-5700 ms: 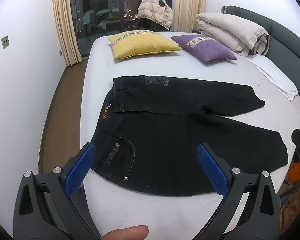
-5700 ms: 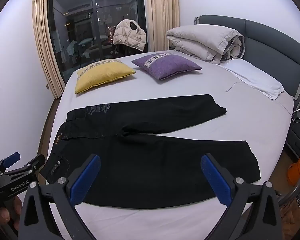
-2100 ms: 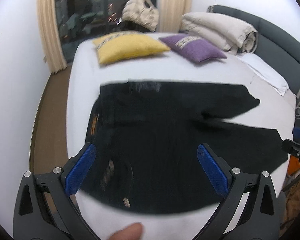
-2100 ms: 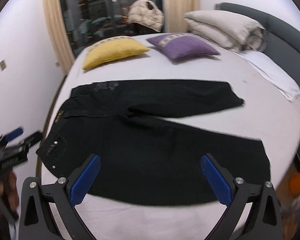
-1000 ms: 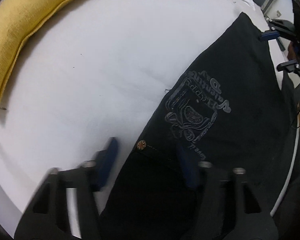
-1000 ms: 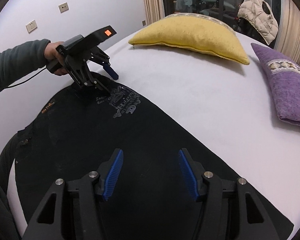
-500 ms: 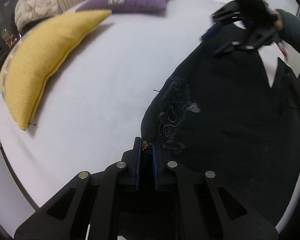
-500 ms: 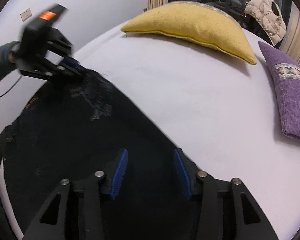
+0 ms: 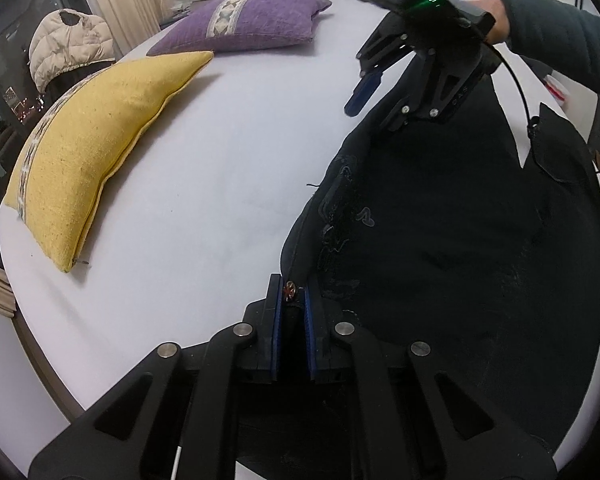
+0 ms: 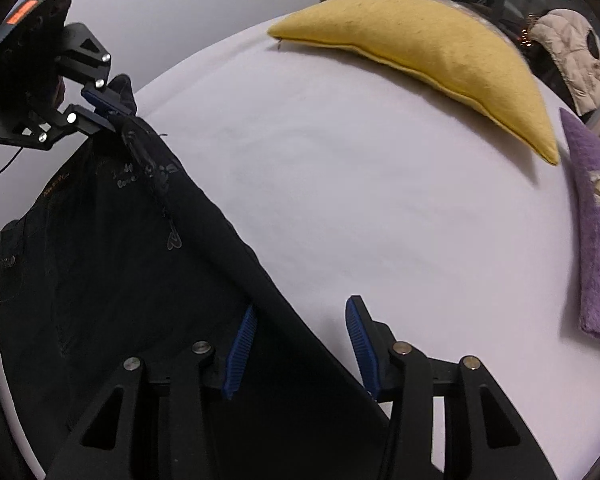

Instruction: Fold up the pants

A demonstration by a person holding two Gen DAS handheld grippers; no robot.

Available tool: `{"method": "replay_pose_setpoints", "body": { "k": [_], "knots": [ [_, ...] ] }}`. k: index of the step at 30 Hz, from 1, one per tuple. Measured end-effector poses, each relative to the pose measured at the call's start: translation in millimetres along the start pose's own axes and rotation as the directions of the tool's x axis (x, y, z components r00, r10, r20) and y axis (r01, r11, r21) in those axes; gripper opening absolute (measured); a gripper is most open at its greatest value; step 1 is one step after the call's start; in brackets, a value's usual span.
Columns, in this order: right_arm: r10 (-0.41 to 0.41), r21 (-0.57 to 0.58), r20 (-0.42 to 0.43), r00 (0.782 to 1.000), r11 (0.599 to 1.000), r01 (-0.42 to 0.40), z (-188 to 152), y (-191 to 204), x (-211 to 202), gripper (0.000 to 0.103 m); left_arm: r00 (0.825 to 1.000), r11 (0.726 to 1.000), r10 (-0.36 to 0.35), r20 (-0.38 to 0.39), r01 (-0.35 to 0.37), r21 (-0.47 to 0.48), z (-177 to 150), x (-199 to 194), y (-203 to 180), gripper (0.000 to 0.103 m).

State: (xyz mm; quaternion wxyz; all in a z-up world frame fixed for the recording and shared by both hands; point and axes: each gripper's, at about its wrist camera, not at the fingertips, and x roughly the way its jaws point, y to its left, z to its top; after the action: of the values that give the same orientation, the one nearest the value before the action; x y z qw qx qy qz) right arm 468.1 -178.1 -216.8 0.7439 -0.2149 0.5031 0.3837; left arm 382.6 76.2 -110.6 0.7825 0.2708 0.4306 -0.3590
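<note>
Two grippers are at work along the far edge of the black pants [image 9: 440,240], which lie spread on the white bed [image 9: 220,160]. The left gripper [image 9: 290,300] is clenched on the waistband corner beside a copper rivet, and that corner is held a little off the sheet, probably so the far leg can be carried over the near one. The right gripper [image 10: 300,344] is released, its jaws straddling the far leg's edge further along, seemingly so that a second hold can be taken before the fold. A yellow pillow [image 9: 100,140] and a purple pillow [image 9: 252,24] rest well apart from the pants, with folded bedding, a pale padded vest [image 9: 70,48], curtains and a dark window seen beyond the bed.
</note>
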Motion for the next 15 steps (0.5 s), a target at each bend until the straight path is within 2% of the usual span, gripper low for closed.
{"method": "replay_pose_setpoints", "body": {
  "k": [3,5,9,11,15],
  "knots": [
    [0.026,-0.003,-0.034,0.999,1.000,-0.026,2.7,0.5,5.3,0.022,1.000,1.000,-0.001,0.002,0.001,-0.005,-1.6,-0.6,-2.4,0.008],
    [0.028,-0.022,-0.046,0.999,0.999,-0.029,2.1,3.9,4.9,0.009,1.000,1.000,0.004,0.000,-0.004,-0.003,-1.6,2.2,-1.8,0.008],
    [0.013,-0.040,-0.041,0.999,0.999,-0.014,-0.6,11.1,-4.6,0.006,1.000,1.000,0.018,0.002,-0.018,-0.014,-1.4,2.9,-0.9,0.008],
    [-0.020,-0.039,-0.026,0.999,0.999,0.019,-2.4,13.2,-12.2,0.004,1.000,1.000,0.024,0.007,-0.024,-0.020,0.0,1.6,-1.2,0.008],
    [-0.066,0.011,0.012,0.998,0.998,0.066,-8.1,17.8,-25.1,0.003,0.999,0.999,0.036,0.018,-0.036,-0.033,2.6,-0.5,-3.4,0.008]
  ]
}}
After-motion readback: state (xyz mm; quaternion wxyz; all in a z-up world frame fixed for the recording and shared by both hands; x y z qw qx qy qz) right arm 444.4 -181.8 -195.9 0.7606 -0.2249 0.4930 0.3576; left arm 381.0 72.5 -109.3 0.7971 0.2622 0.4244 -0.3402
